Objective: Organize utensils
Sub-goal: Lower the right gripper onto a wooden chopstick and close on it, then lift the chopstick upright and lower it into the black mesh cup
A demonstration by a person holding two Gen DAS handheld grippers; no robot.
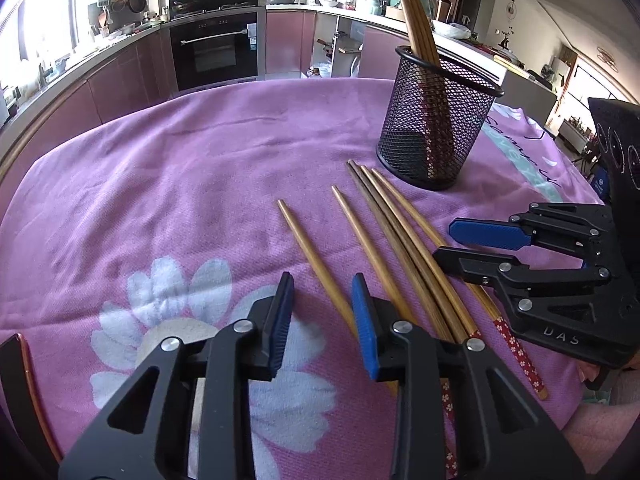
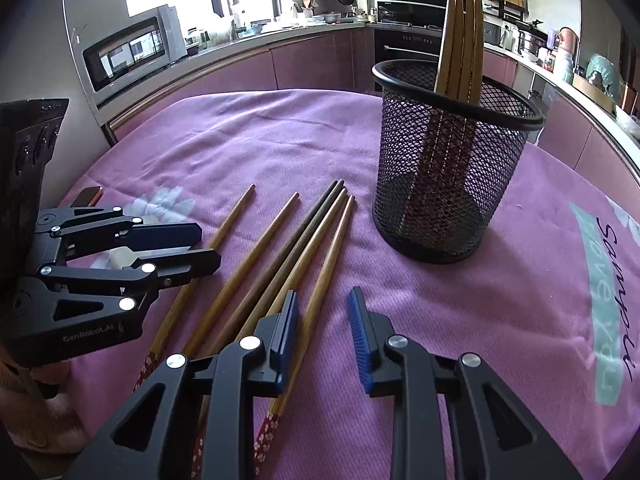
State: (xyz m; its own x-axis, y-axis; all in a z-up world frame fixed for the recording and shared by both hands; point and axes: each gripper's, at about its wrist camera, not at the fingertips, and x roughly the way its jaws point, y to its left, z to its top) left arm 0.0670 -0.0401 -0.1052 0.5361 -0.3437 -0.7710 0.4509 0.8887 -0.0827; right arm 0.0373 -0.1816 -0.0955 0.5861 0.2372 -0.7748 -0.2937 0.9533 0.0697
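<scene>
Here, left wrist view
Left gripper [image 1: 322,312]: at 6 o'clock, fingers parted wide, nothing between them; low over the cloth.
Loose chopsticks [image 1: 394,248]: five on the pink cloth [image 1: 180,184], fanned from centre toward 4 o'clock; one passes under the left gripper's right finger.
Mesh holder [image 1: 436,120]: black, upright, at 1 o'clock; several chopsticks stand inside, leaning.
Right gripper [image 1: 464,242]: at 3 o'clock, fingers narrowly parted, gripping nothing, just beside the outermost chopstick.

Right wrist view
Right gripper [image 2: 322,312]: at 6 o'clock, fingers wide, empty.
Loose chopsticks [image 2: 280,248]: centre to 7 o'clock, tips pointing toward the holder.
Mesh holder [image 2: 448,160]: at 1 o'clock, near the chopstick tips, not touching.
Left gripper [image 2: 208,246]: at 9 o'clock, narrowly parted, empty.
</scene>
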